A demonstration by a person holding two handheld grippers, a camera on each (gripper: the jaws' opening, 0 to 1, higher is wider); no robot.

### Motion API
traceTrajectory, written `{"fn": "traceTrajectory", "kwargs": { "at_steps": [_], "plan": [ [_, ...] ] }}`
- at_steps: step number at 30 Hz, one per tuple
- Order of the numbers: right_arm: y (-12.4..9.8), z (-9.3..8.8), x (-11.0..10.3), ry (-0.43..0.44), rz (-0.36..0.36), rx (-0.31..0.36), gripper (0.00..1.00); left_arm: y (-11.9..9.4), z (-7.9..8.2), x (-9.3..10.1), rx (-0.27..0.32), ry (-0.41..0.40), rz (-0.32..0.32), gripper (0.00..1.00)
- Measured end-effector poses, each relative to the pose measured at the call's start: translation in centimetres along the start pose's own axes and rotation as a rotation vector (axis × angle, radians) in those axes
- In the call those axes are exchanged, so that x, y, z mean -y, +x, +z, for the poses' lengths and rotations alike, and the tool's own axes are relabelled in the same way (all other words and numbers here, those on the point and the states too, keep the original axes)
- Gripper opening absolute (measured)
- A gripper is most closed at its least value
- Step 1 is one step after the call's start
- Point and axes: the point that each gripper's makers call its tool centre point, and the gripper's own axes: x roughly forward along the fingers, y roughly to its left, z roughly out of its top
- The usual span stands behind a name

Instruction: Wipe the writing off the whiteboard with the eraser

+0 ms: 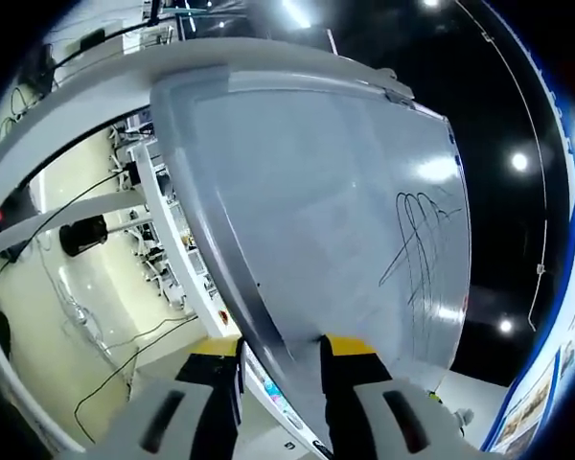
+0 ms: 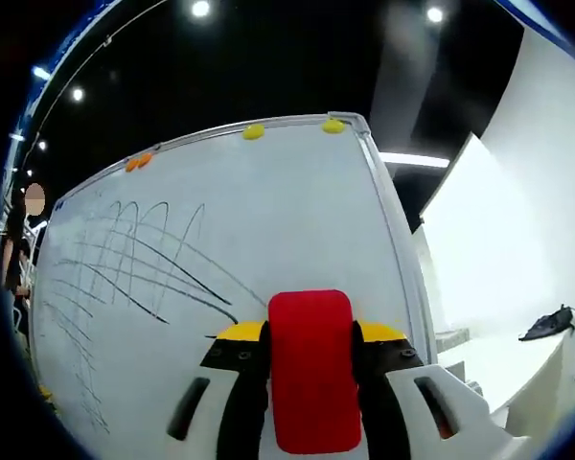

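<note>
The right gripper (image 2: 311, 359) has its fingers pinching a red eraser (image 2: 312, 369), held upright in front of the whiteboard (image 2: 268, 220). Black scribbles (image 2: 125, 259) loop across the board's left part, well left of the eraser; yellow and orange magnets (image 2: 254, 132) sit along the top edge. The left gripper (image 1: 283, 359) has its fingers clamped on the board's frame (image 1: 254, 307), one on each side of it. Beyond it, cables (image 1: 105, 355) trail over the pale floor (image 1: 38, 316).
</note>
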Motion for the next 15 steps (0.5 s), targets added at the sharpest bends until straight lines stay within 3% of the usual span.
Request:
{"fn": "traceTrajectory", "kwargs": {
  "at_steps": [15],
  "plan": [
    [0.0, -0.1, -1.5, 0.058, -0.034, 0.011, 0.36, -0.2, -0.2, 0.4, 0.010, -0.006, -0.002, 0.33]
  ]
}}
